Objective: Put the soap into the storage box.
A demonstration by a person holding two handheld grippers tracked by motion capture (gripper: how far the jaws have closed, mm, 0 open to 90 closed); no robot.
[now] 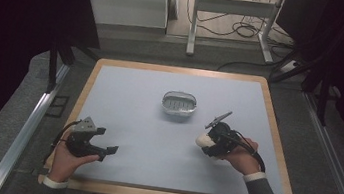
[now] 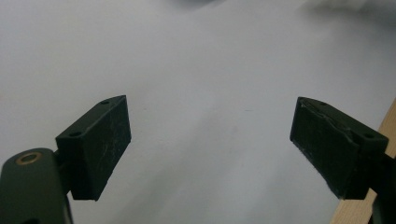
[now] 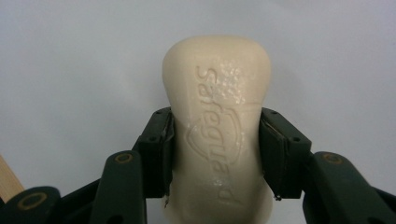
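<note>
Left gripper (image 1: 106,140): held in the left hand (image 1: 67,160) at the near left of the table (image 1: 127,116), just inside the wooden edge. Jaws spread wide, nothing between them; pads (image 2: 100,144) over bare grey surface in the left gripper view.

Soap dish (image 1: 178,104): grey, oval, ribbed inside; standing on the table past the centre, well apart from both grippers, slightly nearer the right one.

Right gripper (image 1: 204,140): held in the right hand (image 1: 238,158) at the near right of the table, pointing left. Jaws clamped on the bar of soap (image 3: 219,135); pads pressed against both long sides, cream bar protruding beyond the tips, embossed face toward the camera in the right gripper view. Soap just above the table surface, near and to the right of the dish.
</note>
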